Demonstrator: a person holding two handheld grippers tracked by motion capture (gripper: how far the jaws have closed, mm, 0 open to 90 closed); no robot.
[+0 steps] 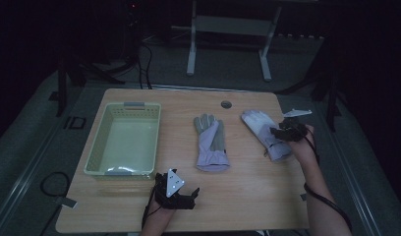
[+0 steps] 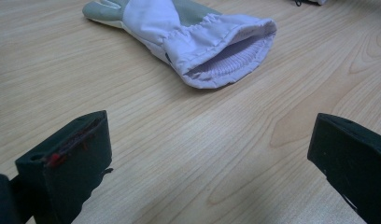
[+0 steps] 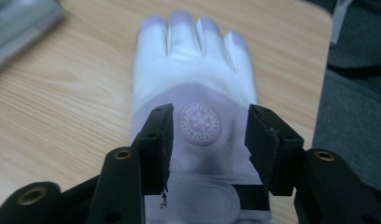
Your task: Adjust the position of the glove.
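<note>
The left gripper (image 1: pixel 181 192), nearest the camera at the table's six o'clock edge, hovers with jaws spread wide and nothing between them. Two gloves and one pale green perforated plastic basket (image 1: pixel 123 139) lie on the light wooden table (image 1: pixel 238 191). The white fabric glove with a round embossed crest (image 3: pixel 196 116) lies at three o'clock, fingers toward twelve; the right gripper (image 3: pixel 207 135) stands over its back, jaws parted, crest between them, not pinched. The grey-and-white glove (image 1: pixel 211 142) lies at the centre, cuff gaping.
</note>
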